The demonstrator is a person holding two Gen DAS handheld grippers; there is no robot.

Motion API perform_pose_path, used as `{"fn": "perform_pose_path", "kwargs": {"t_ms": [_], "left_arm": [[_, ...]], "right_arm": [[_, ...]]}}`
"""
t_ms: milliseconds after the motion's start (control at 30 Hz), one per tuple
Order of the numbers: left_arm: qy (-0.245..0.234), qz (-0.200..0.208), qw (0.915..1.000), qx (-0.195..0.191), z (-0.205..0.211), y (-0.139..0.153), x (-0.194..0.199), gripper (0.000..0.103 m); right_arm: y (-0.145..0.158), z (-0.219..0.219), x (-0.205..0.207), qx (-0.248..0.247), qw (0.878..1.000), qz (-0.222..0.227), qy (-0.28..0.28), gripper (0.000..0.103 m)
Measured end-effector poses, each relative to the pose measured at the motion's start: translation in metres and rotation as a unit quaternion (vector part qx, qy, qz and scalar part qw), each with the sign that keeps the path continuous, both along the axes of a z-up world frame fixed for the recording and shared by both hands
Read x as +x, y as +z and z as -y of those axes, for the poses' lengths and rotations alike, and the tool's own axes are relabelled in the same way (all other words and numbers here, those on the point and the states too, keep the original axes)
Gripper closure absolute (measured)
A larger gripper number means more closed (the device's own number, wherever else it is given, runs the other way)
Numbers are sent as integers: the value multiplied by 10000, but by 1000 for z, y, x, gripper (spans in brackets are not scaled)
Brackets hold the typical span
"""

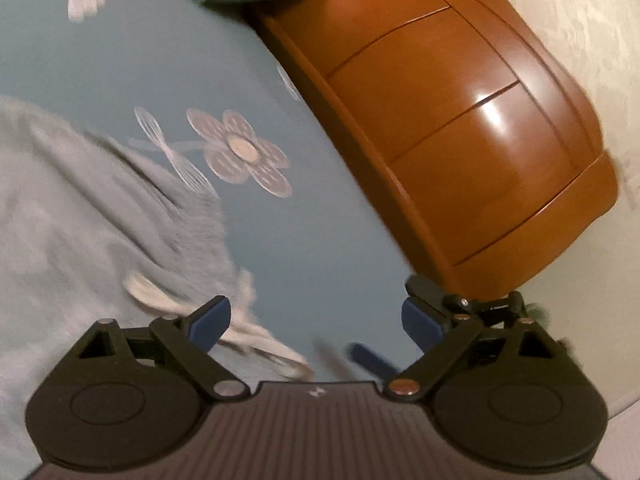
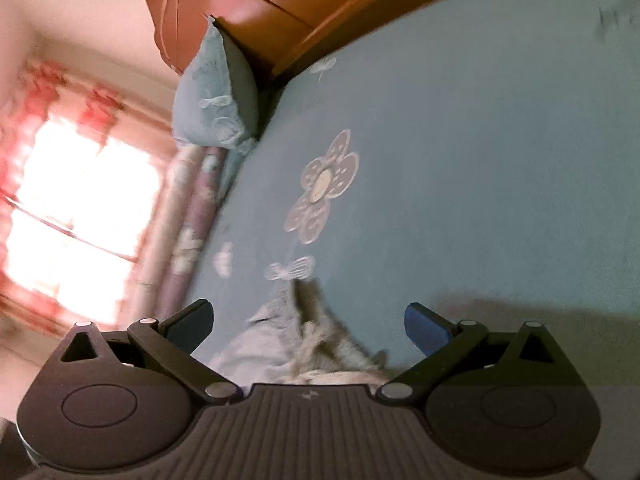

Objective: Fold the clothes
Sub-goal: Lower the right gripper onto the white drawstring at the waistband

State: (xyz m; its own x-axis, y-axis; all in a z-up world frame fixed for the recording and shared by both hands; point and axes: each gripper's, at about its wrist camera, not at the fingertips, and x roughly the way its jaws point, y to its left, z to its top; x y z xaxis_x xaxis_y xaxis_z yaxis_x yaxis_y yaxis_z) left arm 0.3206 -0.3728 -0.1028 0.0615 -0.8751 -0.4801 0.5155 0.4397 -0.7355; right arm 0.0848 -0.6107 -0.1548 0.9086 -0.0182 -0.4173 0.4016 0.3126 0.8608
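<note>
A pale grey-green garment (image 1: 80, 240) lies rumpled on the blue bedsheet (image 1: 304, 240) at the left of the left wrist view, with a white drawstring (image 1: 256, 338) trailing from its edge. My left gripper (image 1: 316, 318) is open above the sheet, just right of the garment, with the drawstring below its left finger. A bit of the other gripper (image 1: 432, 292) shows at the right. In the right wrist view the same garment (image 2: 280, 344) bunches below my right gripper (image 2: 308, 322), which stands open with nothing between its pads.
A glossy wooden headboard (image 1: 460, 120) borders the bed. A blue pillow (image 2: 216, 96) leans against it, above a rolled purple and cream quilt (image 2: 188, 236). A bright window with red curtains (image 2: 80, 200) is at the left. The sheet carries flower prints (image 2: 324, 188).
</note>
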Motion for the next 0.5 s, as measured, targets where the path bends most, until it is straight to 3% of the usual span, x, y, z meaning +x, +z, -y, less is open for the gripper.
{"fn": "perform_pose_path", "kwargs": {"t_ms": [67,200,300,500], "left_arm": [[39,-163,9998,-113,1,-6,-7,11],[-20,-153,9995,-265,10,-9,-12,11],[-42,-571,9979,-315,18,-11,-14,11],[151,-281,9994,109,25,-22,-33,12]], "right_arm": [[-9,5,-2,377,9989,285,28,0],[-6,7,-7,306,9989,302,-208,0],[-10,10,-10,447,9978,291,-399,0],[-16,13,-9,520,9975,276,-387,2]]}}
